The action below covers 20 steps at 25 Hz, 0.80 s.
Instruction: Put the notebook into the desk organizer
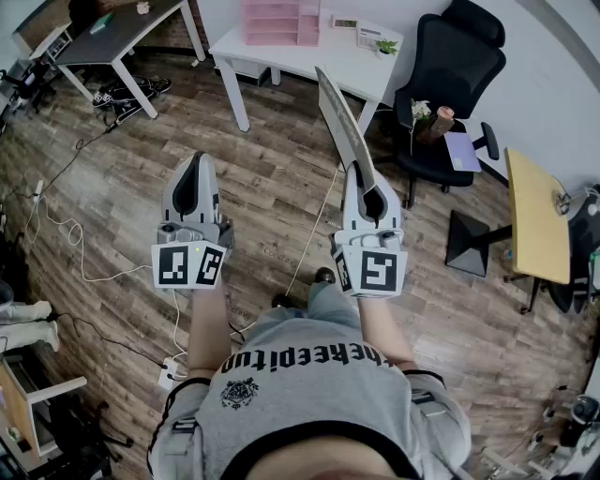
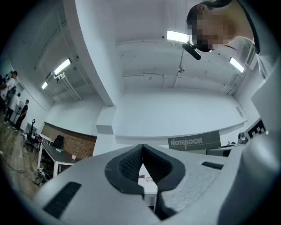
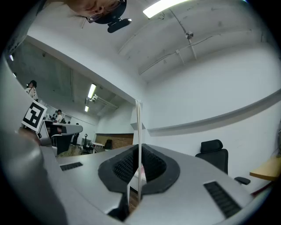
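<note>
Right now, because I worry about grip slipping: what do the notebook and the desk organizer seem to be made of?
Notebook: likely paper with a stiff card cover, matte grey, straight though held by one end. Desk organizer: probably plastic, smooth opaque pink with stacked tiers; too distant to be sure.

Both forearms (image 1: 208, 328) reach forward from the lower centre of the head view, side by side. The left gripper (image 1: 197, 161), centre-left, tips slightly upward, its jaws pressed together on nothing. The right gripper (image 1: 360, 173), centre-right, seems tipped up a little less, its jaws clamped on the notebook (image 1: 339, 111), which is held edge-on.
</note>
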Available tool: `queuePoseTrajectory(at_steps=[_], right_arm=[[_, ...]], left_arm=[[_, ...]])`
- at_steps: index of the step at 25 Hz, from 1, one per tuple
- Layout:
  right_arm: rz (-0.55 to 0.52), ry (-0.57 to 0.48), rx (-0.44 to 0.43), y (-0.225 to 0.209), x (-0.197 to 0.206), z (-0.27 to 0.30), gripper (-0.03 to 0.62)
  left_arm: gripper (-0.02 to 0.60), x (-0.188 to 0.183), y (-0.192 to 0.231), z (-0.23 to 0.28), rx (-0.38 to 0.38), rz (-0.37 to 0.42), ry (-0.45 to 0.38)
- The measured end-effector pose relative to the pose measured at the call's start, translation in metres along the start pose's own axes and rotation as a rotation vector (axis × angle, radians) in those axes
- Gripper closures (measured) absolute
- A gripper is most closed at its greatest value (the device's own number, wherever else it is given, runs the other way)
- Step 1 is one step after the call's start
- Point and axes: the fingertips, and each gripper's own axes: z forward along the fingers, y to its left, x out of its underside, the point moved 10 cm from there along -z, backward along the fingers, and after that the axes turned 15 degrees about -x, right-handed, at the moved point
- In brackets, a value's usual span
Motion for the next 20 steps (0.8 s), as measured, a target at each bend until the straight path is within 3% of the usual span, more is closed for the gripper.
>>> queuePoseTrajectory(at_steps=[20], right_arm=[[-0.012,-0.025,0.003,0.03,-0.01,-0.005,0.585]], left_arm=[[0.577,-0.015,0.019,-0.022,0.014,-0.002,-0.026]])
